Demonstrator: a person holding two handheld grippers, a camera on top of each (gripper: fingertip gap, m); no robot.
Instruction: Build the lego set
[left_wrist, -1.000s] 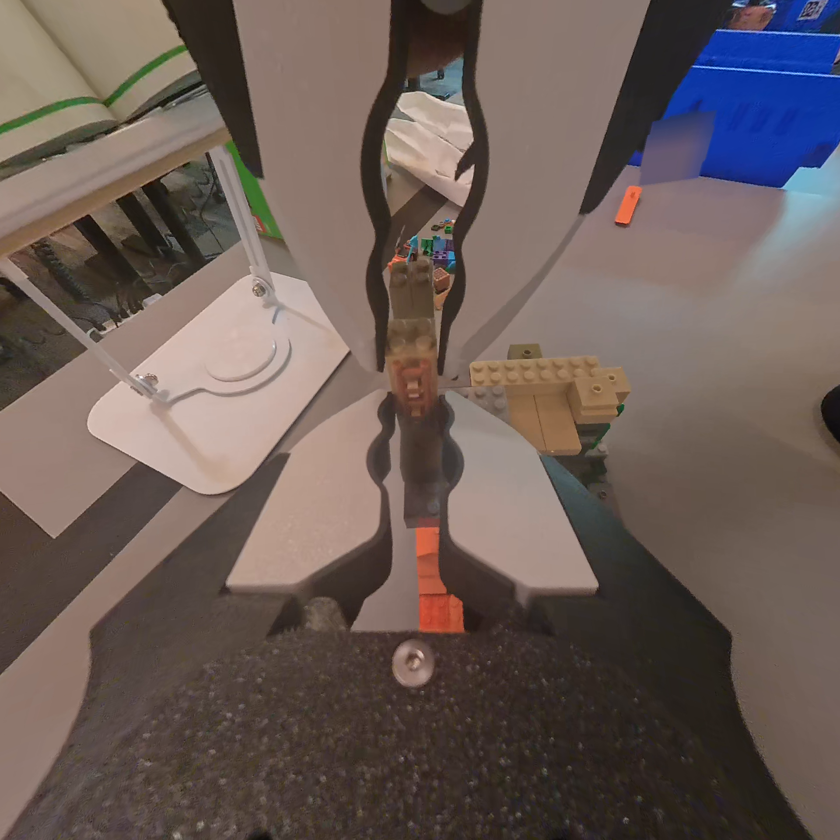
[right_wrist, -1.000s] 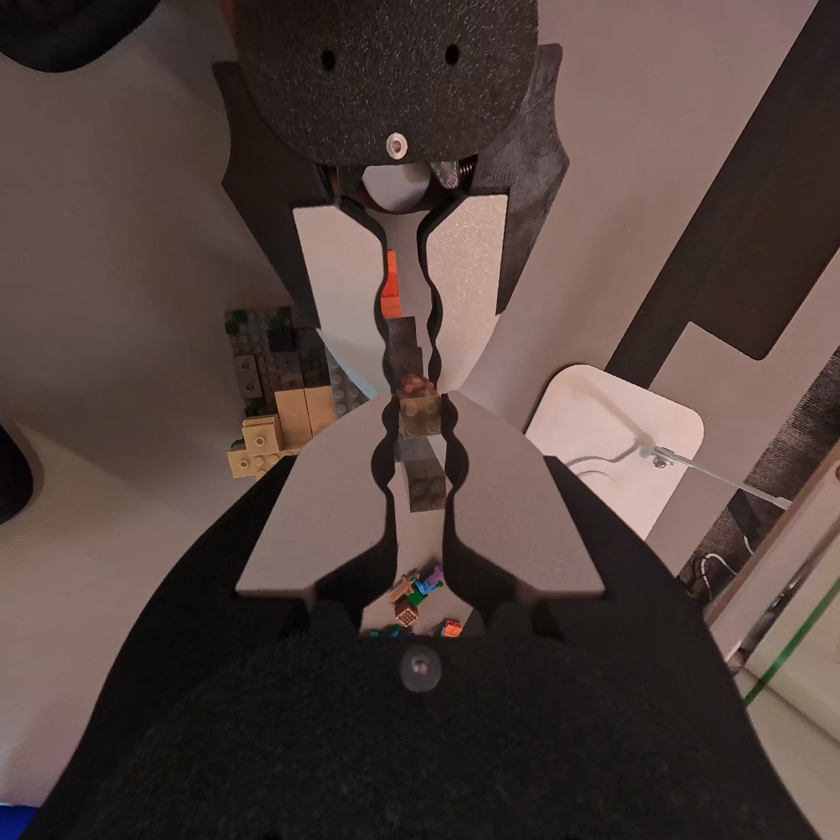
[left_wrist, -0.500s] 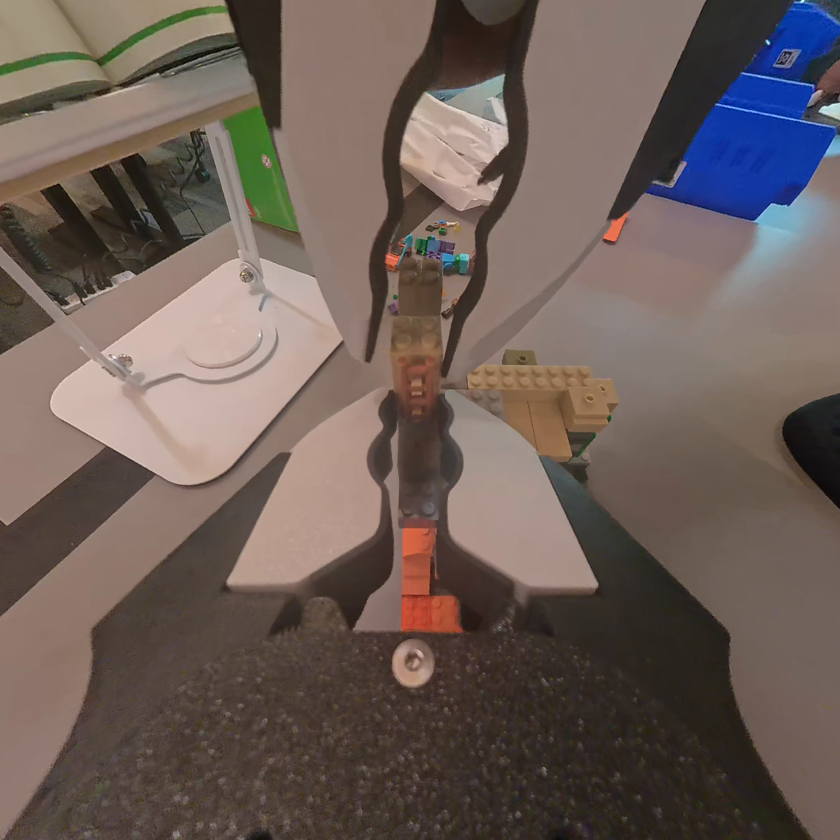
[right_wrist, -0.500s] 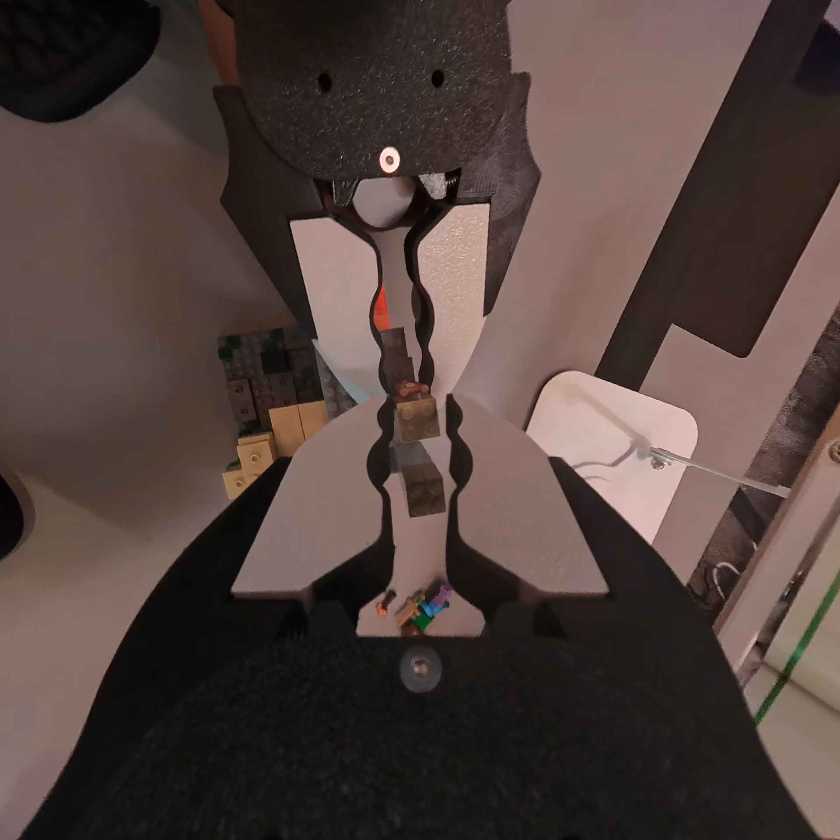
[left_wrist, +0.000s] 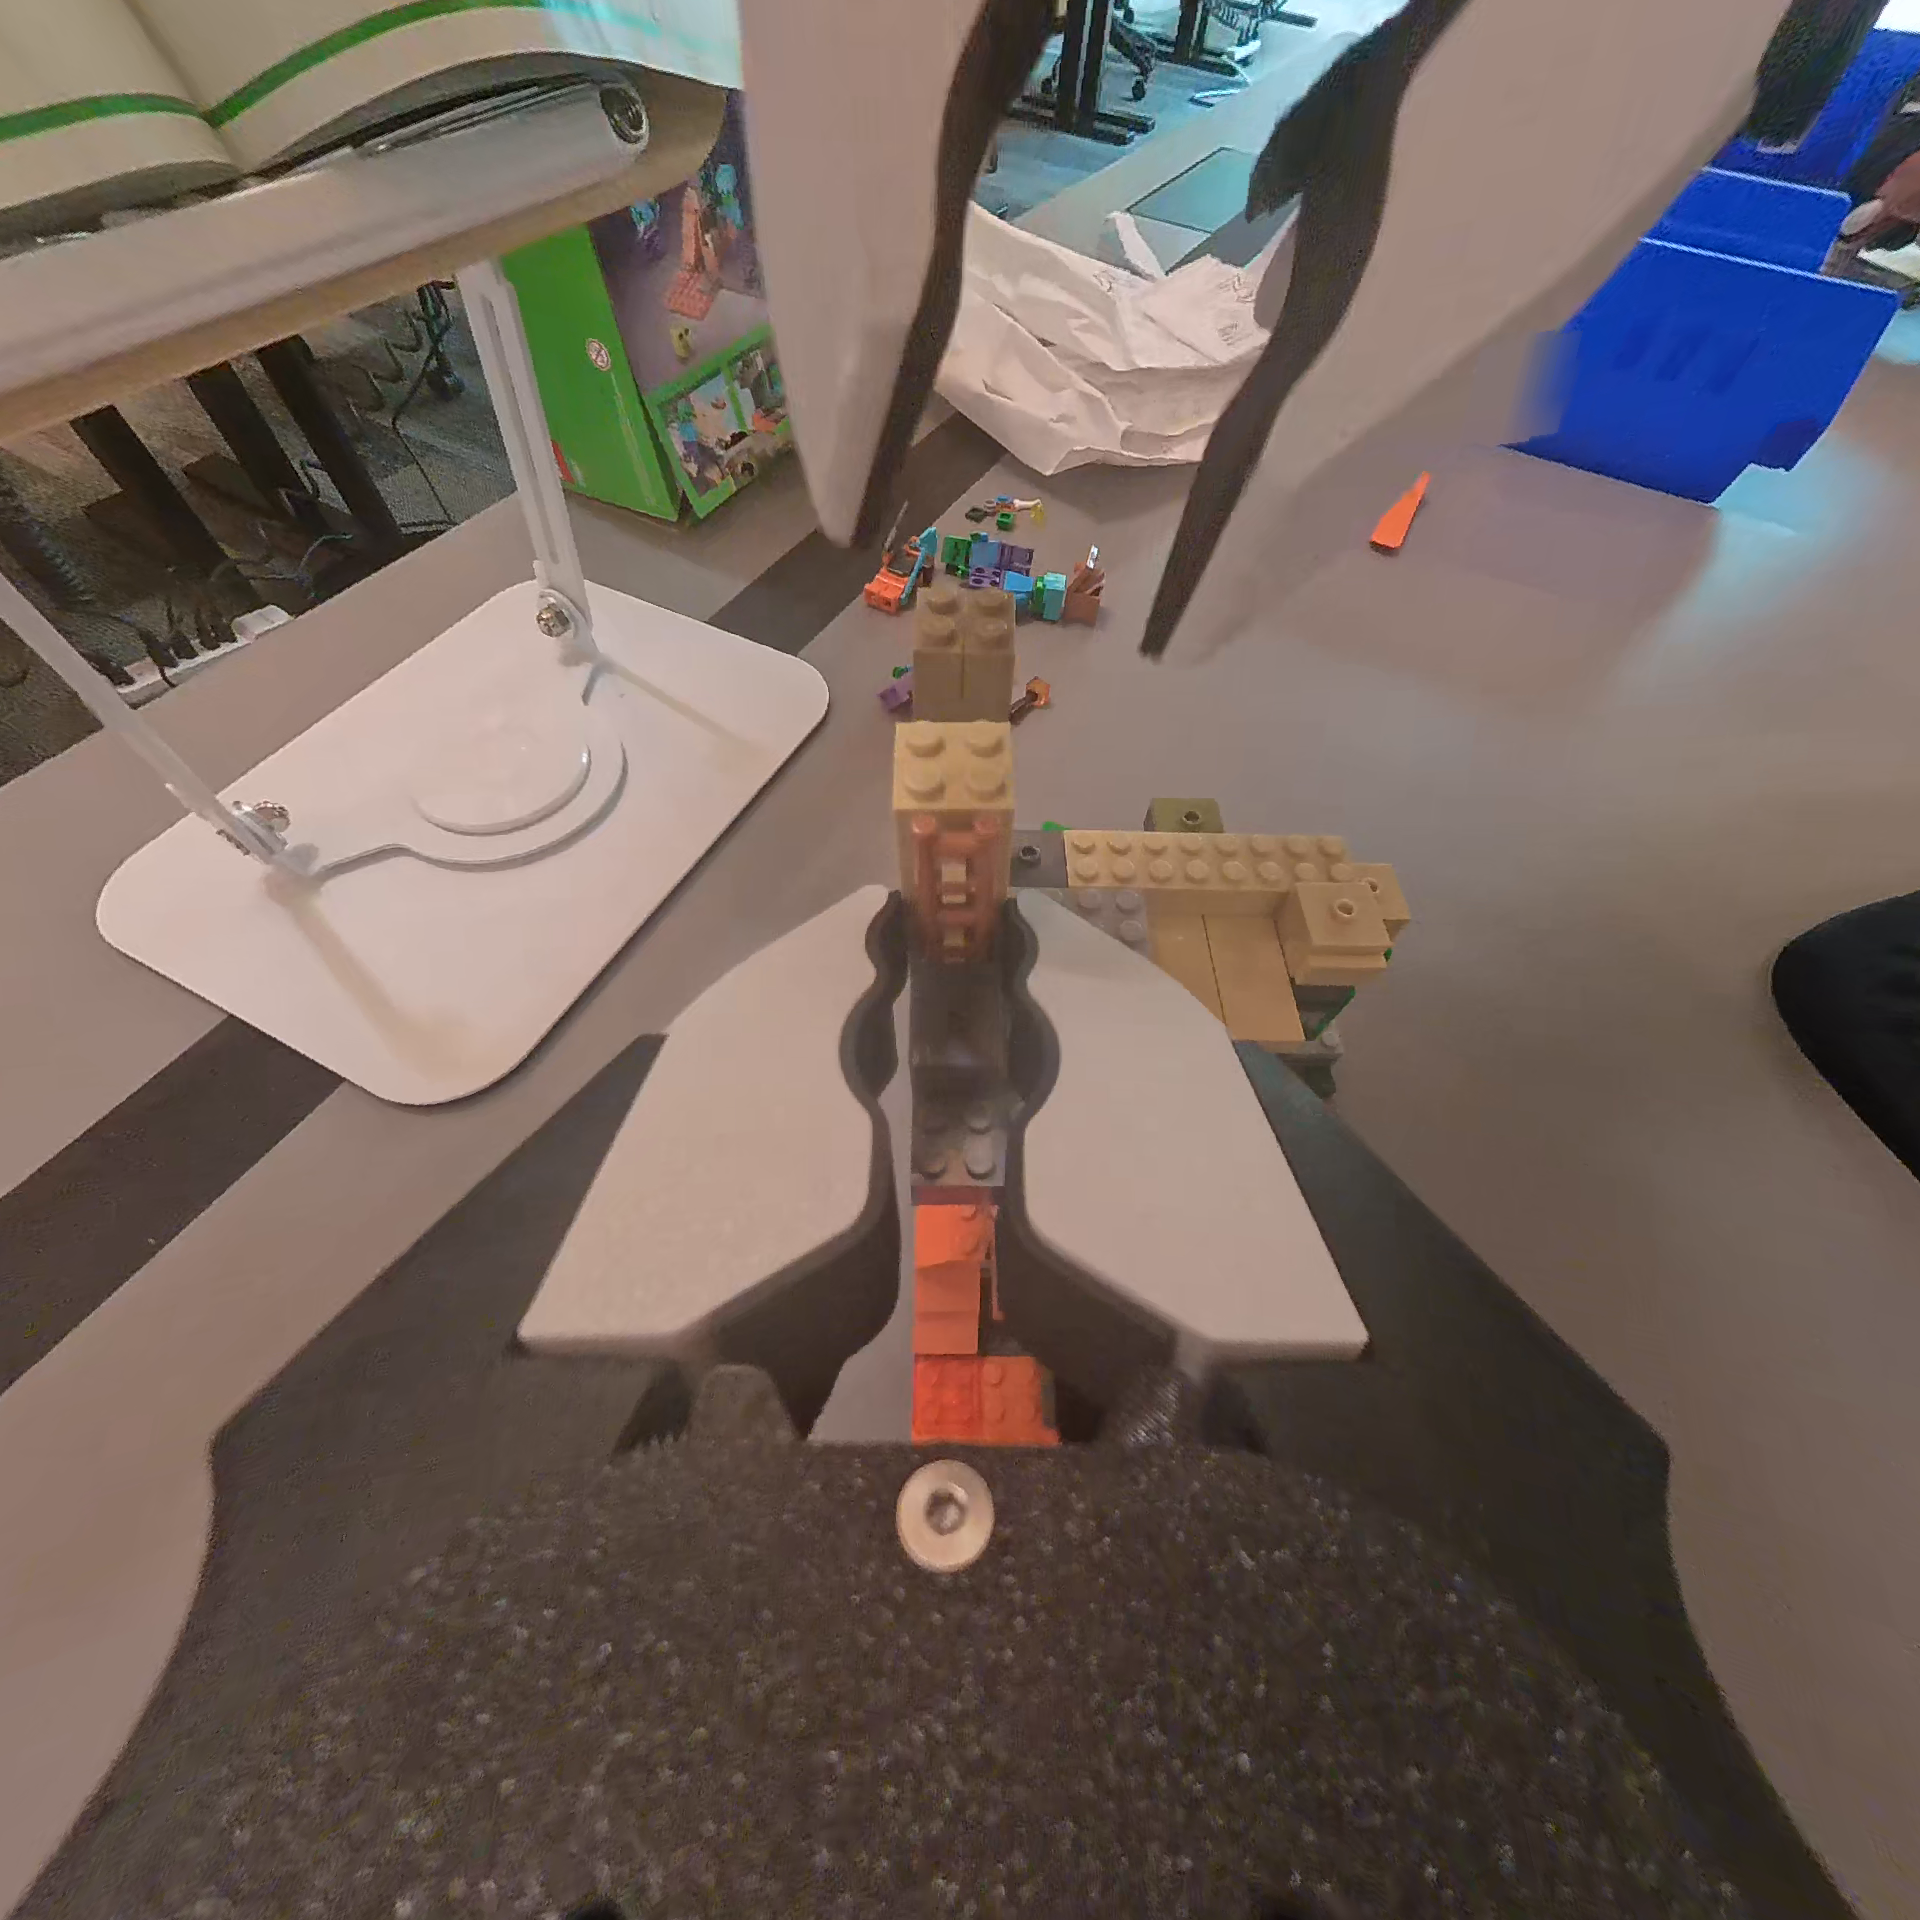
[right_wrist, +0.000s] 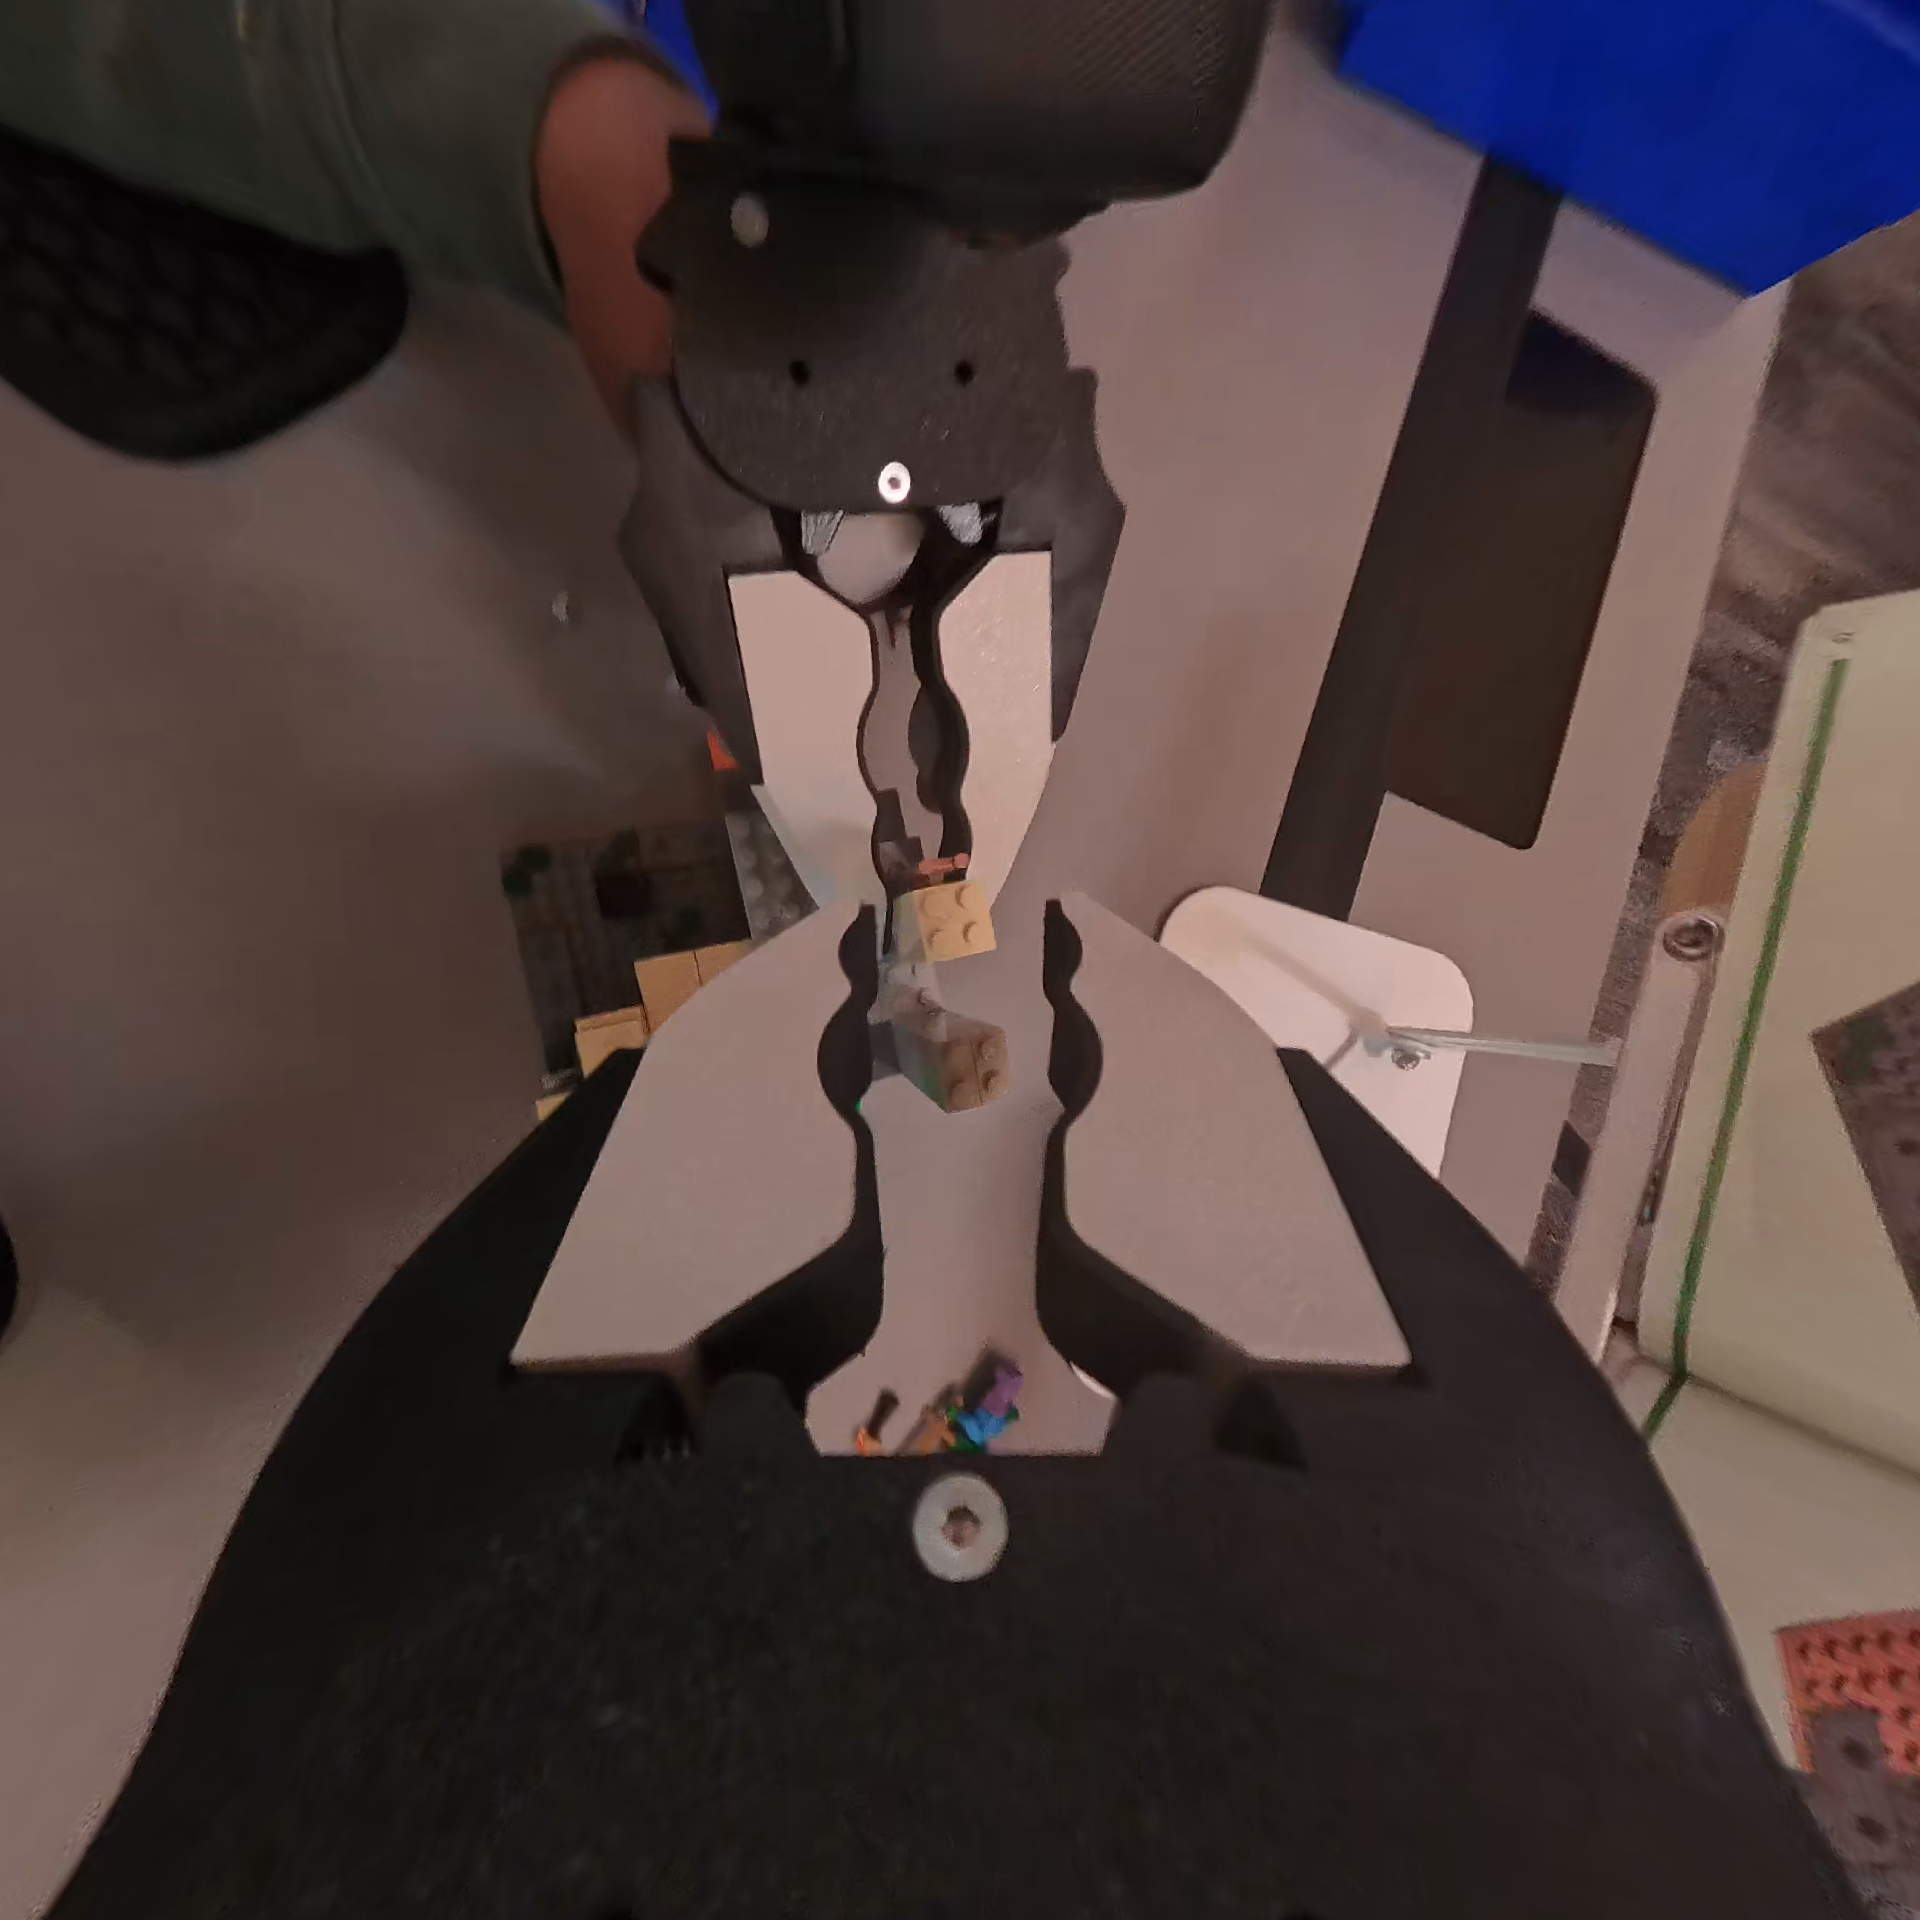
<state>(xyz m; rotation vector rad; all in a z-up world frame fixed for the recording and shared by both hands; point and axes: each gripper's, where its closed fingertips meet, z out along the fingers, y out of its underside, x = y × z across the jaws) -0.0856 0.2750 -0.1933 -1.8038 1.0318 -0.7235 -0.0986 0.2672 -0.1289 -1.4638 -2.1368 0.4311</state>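
My left gripper (left_wrist: 951, 935) is shut on a long stack of bricks (left_wrist: 954, 790). A tan brick and an olive brick (left_wrist: 964, 655) stick out ahead of the fingertips. Dark grey and orange bricks (left_wrist: 951, 1278) run back between the fingers. My right gripper (right_wrist: 958, 914) is open, and its pads stand apart from the tan brick (right_wrist: 951, 920) and the olive brick (right_wrist: 961, 1060) between them. In the left wrist view its spread fingers (left_wrist: 831, 260) hang above the stack's far end. The left gripper (right_wrist: 914, 821) shows opposite in the right wrist view, clamped on the stack.
A tan and grey brick build (left_wrist: 1226, 904) sits on the grey table right of the stack. A white stand base (left_wrist: 447, 852) lies to the left. Small loose pieces (left_wrist: 987, 571), crumpled paper (left_wrist: 1101, 343), a green box (left_wrist: 644, 364) and blue bins (left_wrist: 1704, 343) lie beyond. A person's hand (right_wrist: 603, 239) holds the left gripper. Left tips to right tips: about 7 cm.
My right gripper has opened off the olive end of the stack and drawn back from it. My left gripper keeps its hold on the stack.
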